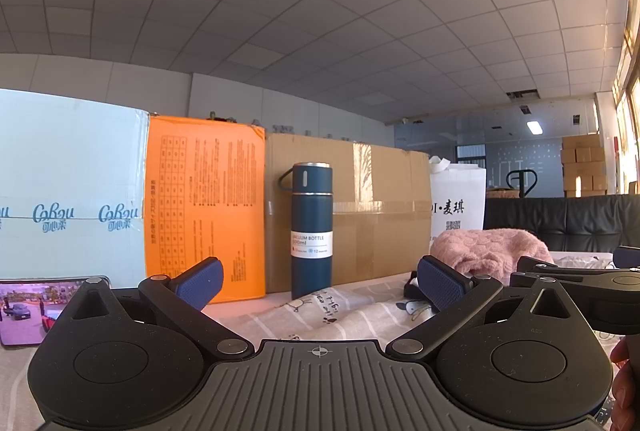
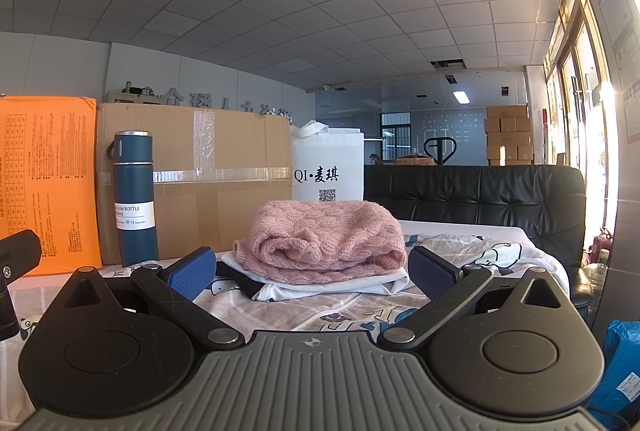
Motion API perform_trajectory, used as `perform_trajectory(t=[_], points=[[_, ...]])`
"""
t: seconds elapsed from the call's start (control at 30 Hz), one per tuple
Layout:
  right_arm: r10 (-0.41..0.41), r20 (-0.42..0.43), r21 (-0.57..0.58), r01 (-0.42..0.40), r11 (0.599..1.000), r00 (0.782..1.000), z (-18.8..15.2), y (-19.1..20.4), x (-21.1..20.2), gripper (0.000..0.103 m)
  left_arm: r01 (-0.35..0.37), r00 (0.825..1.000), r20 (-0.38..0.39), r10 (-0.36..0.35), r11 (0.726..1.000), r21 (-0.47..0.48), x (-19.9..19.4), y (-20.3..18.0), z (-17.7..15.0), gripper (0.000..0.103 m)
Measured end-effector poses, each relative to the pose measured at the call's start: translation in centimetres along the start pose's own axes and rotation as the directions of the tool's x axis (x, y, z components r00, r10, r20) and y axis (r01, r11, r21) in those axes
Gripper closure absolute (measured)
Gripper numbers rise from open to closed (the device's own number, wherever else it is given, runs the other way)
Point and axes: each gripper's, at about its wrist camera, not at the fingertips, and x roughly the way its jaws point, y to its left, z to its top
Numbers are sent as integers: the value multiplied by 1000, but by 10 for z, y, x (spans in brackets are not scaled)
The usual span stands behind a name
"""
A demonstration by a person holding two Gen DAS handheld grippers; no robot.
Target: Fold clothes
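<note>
We hold both tools level over the cloth-covered table point(image 2: 304, 315), a grey-and-white sheet printed with small cartoon figures. Our left gripper point(image 1: 320, 285) stands with its jaws spread wide and nothing between the blue pads point(image 1: 200, 283); past it a dark blue vacuum bottle point(image 1: 311, 231) stands upright in front of a brown cardboard box point(image 1: 380, 215), with an orange box point(image 1: 204, 207) to that one's left and a pale blue box point(image 1: 68, 187) further left still. A phone point(image 1: 28, 309) with a lit screen lies at the left edge of that view. Our right gripper point(image 2: 312, 267) is likewise wide open and holds nothing. Just beyond its pads lies the folded pink knit sweater point(image 2: 324, 241), resting on top of a white garment point(image 2: 332, 283); neither pad touches the pile. In the left view the same sweater shows at the right, behind the right tool's black linkage. Behind the pile a white tote bag point(image 2: 328, 163) with printed characters stands upright beside the cardboard box, and a black leather sofa point(image 2: 480, 191) runs along the far side of the table. A blue parcel point(image 2: 618, 367) sits at the lower right.
</note>
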Motion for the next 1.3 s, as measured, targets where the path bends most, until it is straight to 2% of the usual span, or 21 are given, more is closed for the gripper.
perform_trajectory(t=[1.3], points=[[0, 1, 1, 0, 1000, 1000, 0, -1, 1, 0, -3, 1000, 2, 3, 1000, -2, -1, 0, -1, 0]])
